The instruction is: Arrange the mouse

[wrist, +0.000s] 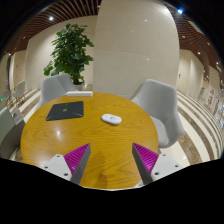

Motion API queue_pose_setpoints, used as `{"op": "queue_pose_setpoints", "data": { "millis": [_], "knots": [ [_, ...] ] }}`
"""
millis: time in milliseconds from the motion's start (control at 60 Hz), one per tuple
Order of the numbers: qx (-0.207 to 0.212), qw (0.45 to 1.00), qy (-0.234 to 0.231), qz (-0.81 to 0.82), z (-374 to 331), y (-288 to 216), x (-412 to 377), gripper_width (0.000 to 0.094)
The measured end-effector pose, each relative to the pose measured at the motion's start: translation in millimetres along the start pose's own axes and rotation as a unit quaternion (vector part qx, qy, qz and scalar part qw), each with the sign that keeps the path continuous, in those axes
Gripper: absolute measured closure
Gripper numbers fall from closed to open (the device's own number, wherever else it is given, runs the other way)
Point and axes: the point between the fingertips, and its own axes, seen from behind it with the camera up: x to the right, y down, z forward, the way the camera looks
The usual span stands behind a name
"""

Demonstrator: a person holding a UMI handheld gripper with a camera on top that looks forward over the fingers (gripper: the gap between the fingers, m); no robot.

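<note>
We see the claw point(111, 163) wide open and holding nothing, its magenta pads point(76, 158) poised over the near edge of the round wooden bench point(60, 140). The white mouse point(112, 119) lies on the bench well beyond the fingers, just right of a dark mouse mat point(65, 111). No brand, label or writing is legible on either. Pale chairs point(160, 100) ring the bench; a potted plant point(70, 50) stands far left beside a broad column point(130, 45).

One claw-mounted view looks forward and down across the table point(60, 140) from nearby.
</note>
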Motion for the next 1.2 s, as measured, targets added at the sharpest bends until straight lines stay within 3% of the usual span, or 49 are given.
{"op": "queue_pose_setpoints", "data": {
  "millis": [650,1083,1200],
  "knots": [
    [-0.032,0.999,-0.022,-0.016,232,-38,14,0.0069],
    [-0.05,0.999,-0.002,0.017,297,-59,35,0.0063],
    [-0.053,0.998,-0.003,0.031,302,-60,36,0.0117]
  ]
}}
